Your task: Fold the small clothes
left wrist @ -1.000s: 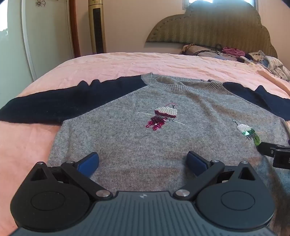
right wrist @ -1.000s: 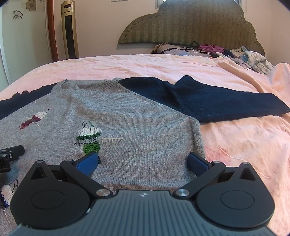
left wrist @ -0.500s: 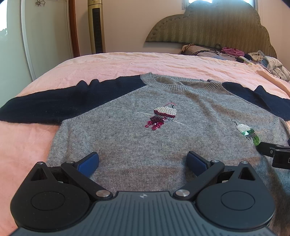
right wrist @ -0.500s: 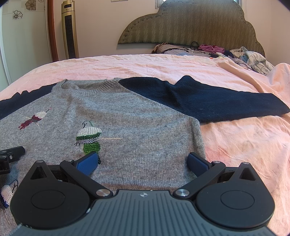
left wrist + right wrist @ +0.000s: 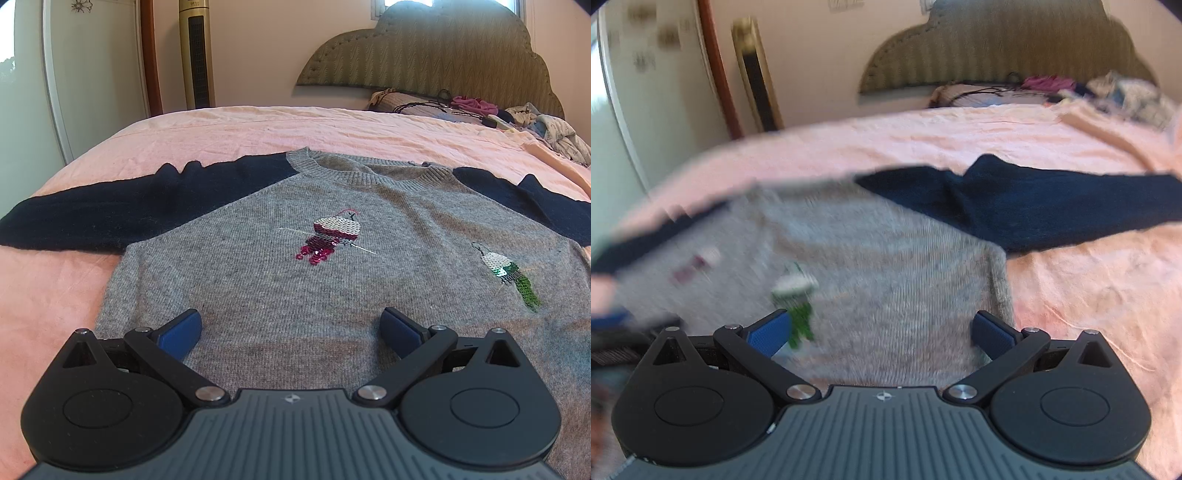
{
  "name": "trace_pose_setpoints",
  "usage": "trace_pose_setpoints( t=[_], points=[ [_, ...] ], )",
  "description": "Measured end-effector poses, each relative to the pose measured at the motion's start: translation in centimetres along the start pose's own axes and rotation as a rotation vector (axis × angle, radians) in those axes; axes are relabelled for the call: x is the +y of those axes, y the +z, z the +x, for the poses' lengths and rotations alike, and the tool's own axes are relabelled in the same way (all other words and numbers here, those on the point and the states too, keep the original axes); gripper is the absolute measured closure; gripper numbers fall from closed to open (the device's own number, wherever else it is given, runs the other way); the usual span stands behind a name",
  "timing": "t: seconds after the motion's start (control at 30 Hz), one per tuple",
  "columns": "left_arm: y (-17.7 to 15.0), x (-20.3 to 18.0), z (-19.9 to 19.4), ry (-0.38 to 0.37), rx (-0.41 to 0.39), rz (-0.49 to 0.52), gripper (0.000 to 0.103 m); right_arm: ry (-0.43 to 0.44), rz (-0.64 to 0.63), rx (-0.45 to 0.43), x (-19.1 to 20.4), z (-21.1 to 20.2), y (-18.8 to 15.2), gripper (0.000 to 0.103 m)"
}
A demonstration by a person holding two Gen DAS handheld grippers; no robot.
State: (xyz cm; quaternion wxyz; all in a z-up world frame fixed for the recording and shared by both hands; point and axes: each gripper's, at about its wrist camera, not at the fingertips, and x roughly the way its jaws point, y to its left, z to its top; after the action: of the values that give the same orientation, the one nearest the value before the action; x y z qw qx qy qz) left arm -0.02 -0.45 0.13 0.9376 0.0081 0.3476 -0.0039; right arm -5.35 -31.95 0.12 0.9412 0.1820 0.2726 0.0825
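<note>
On a pink-sheeted bed (image 5: pixel 229 129), a grey knitted sweater with navy sleeves (image 5: pixel 280 280) is lying flat and face up, its ribbed collar pointing toward the padded olive headboard (image 5: pixel 436 51). Both navy sleeves are stretching outward across the sheet. A pink sequin motif (image 5: pixel 328 236) is sitting near the middle of the chest, and a green sequin motif (image 5: pixel 511 277) is lying toward the garment's far side. The left gripper (image 5: pixel 290 325) is hovering over the lower part of the sweater, its blue-padded fingers (image 5: pixel 181 326) spread wide and gripping nothing. The right gripper (image 5: pixel 881 326) is hanging over the sweater's opposite lower corner, near the side seam, its fingers likewise standing wide apart and empty; that view is blurring heavily on its left half. A heap of loose clothes (image 5: pixel 517 118) is resting by the headboard, and a tall gold tower fan (image 5: pixel 195 55) is standing against the wall.
</note>
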Motion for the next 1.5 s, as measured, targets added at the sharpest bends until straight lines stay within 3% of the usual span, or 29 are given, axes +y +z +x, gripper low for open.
trace_pose_setpoints(
  t=[0.07, 0.1, 0.27, 0.4, 0.53, 0.67, 0.7, 0.77, 0.8, 0.87, 0.93, 1.07, 1.17, 1.3, 1.5],
  points=[
    [0.0, 0.0, 0.1, 0.0, 0.0, -0.003, 0.0, 0.064, 0.159, -0.18, -4.2, -3.2, 1.7, 0.0],
    [0.0, 0.1, 0.1, 0.0, 0.0, -0.004, 0.0, 0.029, 0.169, -0.195, -5.4, -3.7, 3.1, 0.0],
    [0.0, 0.1, 0.1, 0.0, 0.0, -0.004, 0.0, -0.264, 0.14, -0.144, -12.2, -3.6, 7.3, 0.0],
    [0.0, 0.0, 0.1, 0.0, 0.0, -0.004, 0.0, -0.465, 0.328, -0.077, -20.2, -1.5, 8.4, 0.0],
    [0.0, 0.1, 0.1, 0.0, 0.0, -0.004, 0.0, -0.429, 0.519, -0.097, -26.0, -0.1, 8.3, 0.0],
    [0.0, 0.0, 0.1, 0.0, 0.0, -0.004, 0.0, -0.301, 0.671, -0.171, -29.0, 1.0, 8.0, 0.003],
    [0.0, 0.0, 0.1, 0.0, 0.0, -0.004, 0.0, -0.269, 0.7, -0.178, -29.6, 1.6, 7.9, 0.008],
    [0.0, 0.1, 0.2, -0.001, 0.0, -0.004, 0.0, -0.264, 0.728, -0.175, -30.5, 2.4, 7.9, 0.034],
    [0.0, 0.0, 0.1, 0.0, 0.0, -0.004, 0.0, -0.274, 0.728, -0.168, -30.5, 2.8, 7.8, 0.042],
    [0.0, 0.0, 0.1, -0.001, 0.0, -0.004, 0.0, -0.287, 0.724, -0.144, -30.9, 4.0, 8.2, 0.073],
    [0.0, 0.1, 0.2, -0.001, 0.0, -0.005, 0.0, -0.274, 0.732, -0.15, -31.4, 4.0, 8.3, 0.087],
    [0.1, 0.1, 0.2, -0.002, -0.002, -0.008, 0.0, -0.247, 0.675, -0.219, -28.9, 2.5, 8.6, 0.088],
    [0.1, 0.1, 0.2, -0.003, -0.003, -0.011, 0.0, -0.17, 0.563, -0.254, -24.3, 1.6, 10.1, 0.088],
    [0.1, 0.0, 0.3, -0.003, -0.003, -0.013, 0.0, 0.05, 0.425, -0.231, -14.7, 3.3, 11.2, 0.088],
    [0.1, 0.1, 0.2, -0.004, -0.004, -0.014, 0.0, 0.374, 0.3, -0.053, 0.3, 10.1, 9.4, 0.088]
  ],
)
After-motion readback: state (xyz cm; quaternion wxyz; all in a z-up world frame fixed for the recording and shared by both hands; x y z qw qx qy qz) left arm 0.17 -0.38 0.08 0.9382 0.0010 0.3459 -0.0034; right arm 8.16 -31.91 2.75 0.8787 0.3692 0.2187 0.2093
